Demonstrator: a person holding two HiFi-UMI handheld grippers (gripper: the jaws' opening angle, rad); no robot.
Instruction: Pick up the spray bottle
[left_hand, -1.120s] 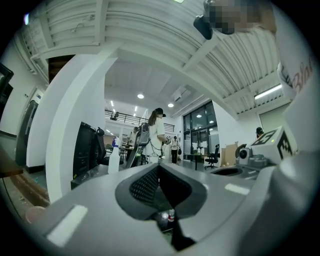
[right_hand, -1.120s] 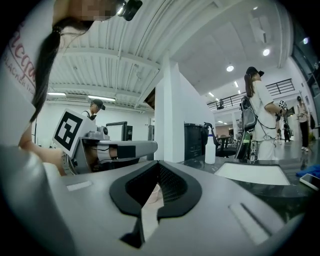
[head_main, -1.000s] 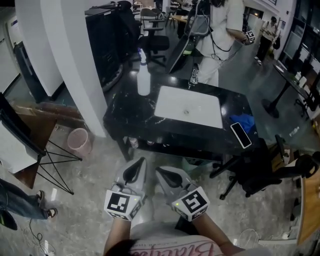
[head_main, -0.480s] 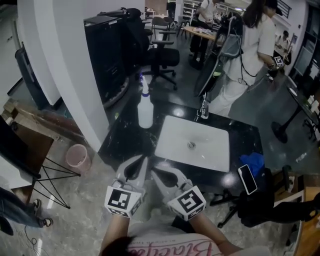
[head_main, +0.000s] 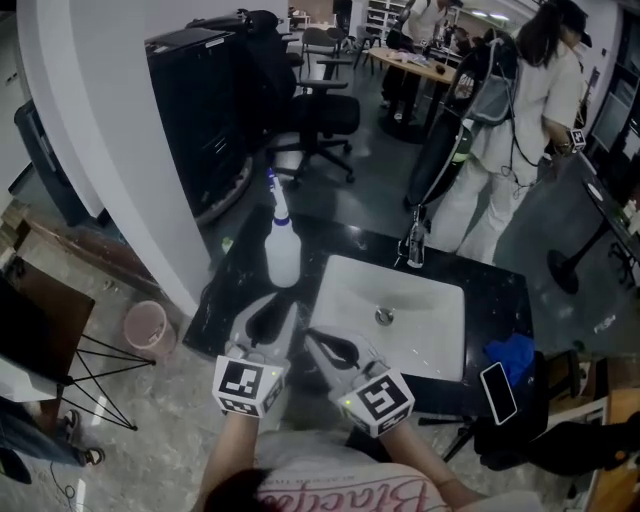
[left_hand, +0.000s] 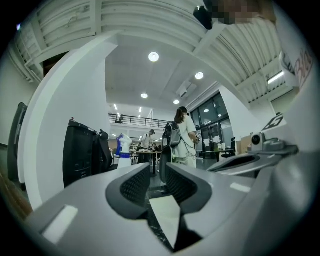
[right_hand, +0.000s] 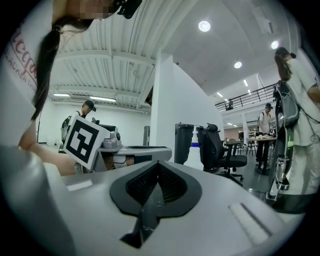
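Observation:
The spray bottle (head_main: 282, 255), white with a blue nozzle, stands upright on the black counter (head_main: 235, 290), left of the sink. My left gripper (head_main: 272, 315) hovers over the counter's front edge, just short of the bottle. Its jaws are opening and stand a narrow gap apart with nothing between them. In the left gripper view (left_hand: 159, 172) the bottle (left_hand: 123, 150) shows far off to the left of the jaws. My right gripper (head_main: 325, 345) is beside it, shut and empty. The right gripper view (right_hand: 157, 165) has the bottle (right_hand: 193, 152) to the right of its jaws.
A white sink (head_main: 390, 315) with a faucet (head_main: 415, 245) fills the counter's middle. A blue cloth (head_main: 510, 355) and a phone (head_main: 498, 392) lie at its right end. A white pillar (head_main: 120, 130) and a pink bin (head_main: 148, 325) stand left. A person in white (head_main: 520, 120) and an office chair (head_main: 320, 110) are behind.
Both grippers have moved forward together from over the floor to the counter's front edge. The bottle and sink now lie much closer below me.

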